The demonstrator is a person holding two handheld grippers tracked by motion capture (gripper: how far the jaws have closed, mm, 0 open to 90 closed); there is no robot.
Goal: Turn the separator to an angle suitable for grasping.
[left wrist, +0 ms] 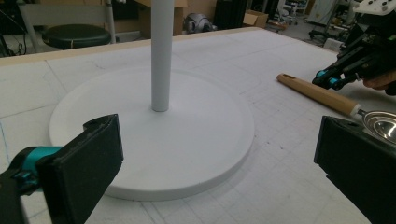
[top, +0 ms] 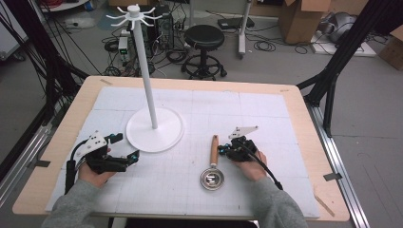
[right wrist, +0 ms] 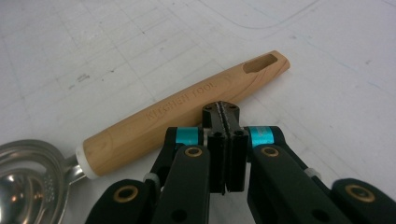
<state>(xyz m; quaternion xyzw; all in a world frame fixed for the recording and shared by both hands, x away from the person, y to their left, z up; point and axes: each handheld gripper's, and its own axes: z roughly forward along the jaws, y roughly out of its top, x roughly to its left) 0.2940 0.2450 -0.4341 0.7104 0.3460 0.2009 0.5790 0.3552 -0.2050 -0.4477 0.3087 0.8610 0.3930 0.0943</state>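
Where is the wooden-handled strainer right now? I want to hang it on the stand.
In the high view the strainer lies flat on the white mat, right of the stand's round base, its handle just left of the shut right gripper.

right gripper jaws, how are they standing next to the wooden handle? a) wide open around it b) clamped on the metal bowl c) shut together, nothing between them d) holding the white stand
c: in the right gripper view the right gripper has its jaws pressed together, just short of the ladle's wooden handle, with nothing between them.
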